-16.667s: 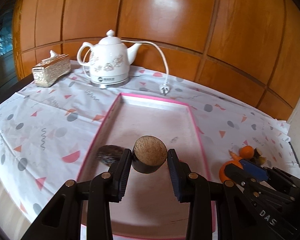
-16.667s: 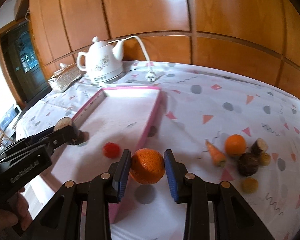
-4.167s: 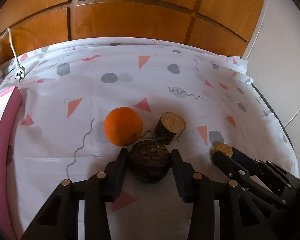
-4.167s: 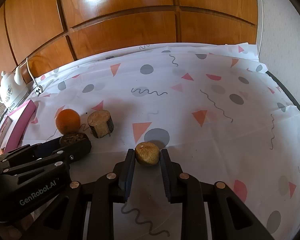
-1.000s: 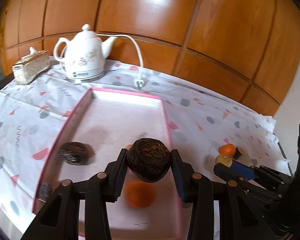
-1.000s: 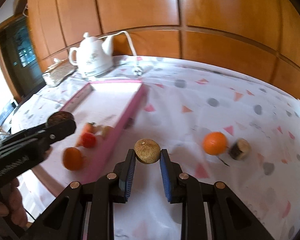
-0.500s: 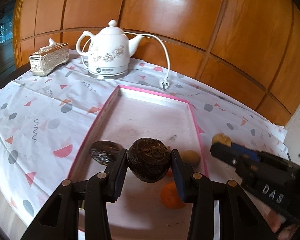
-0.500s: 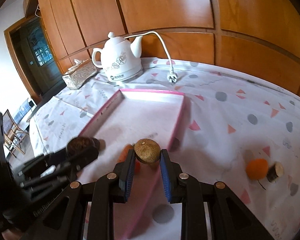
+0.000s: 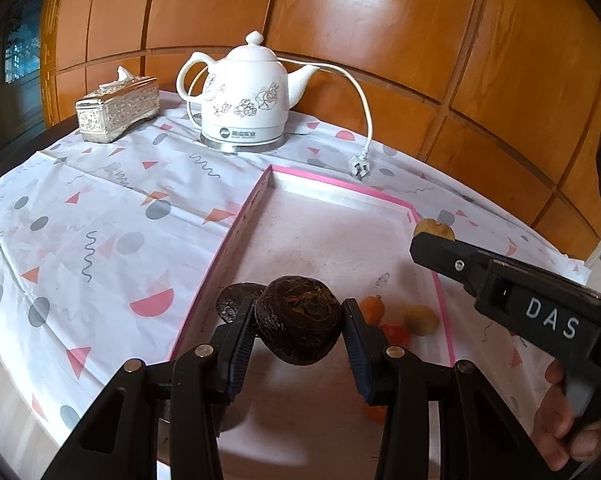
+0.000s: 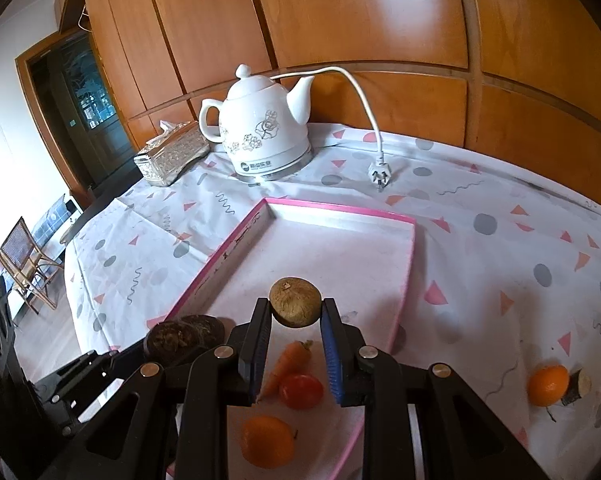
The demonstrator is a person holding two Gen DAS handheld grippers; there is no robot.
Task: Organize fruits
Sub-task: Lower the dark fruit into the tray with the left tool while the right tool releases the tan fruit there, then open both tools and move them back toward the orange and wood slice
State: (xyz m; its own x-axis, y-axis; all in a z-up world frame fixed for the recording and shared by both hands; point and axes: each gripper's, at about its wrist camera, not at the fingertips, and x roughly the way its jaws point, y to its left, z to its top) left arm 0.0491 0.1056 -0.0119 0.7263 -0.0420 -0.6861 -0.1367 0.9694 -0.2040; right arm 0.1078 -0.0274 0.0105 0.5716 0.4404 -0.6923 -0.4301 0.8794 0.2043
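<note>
My left gripper (image 9: 299, 330) is shut on a dark brown wrinkled fruit (image 9: 298, 320) and holds it above the near part of the pink-rimmed tray (image 9: 332, 184). My right gripper (image 10: 295, 326) is shut on a small tan round fruit (image 10: 295, 301) above the same tray (image 10: 340, 210). In the tray lie another dark fruit (image 9: 234, 300), a carrot (image 10: 286, 364), a red fruit (image 10: 301, 390), an orange (image 10: 267, 442) and a yellowish fruit (image 9: 420, 319). The right gripper also shows in the left wrist view (image 9: 434, 236).
A white kettle (image 9: 246, 96) with cord and plug (image 9: 358, 166) stands behind the tray, a silver tissue box (image 9: 116, 110) to its left. An orange (image 10: 547, 385) and a cut brown stub (image 10: 578, 387) lie on the cloth right of the tray.
Both grippers have carried their fruits from the right of the cloth to over the tray. In the last half second both moved further forward over it.
</note>
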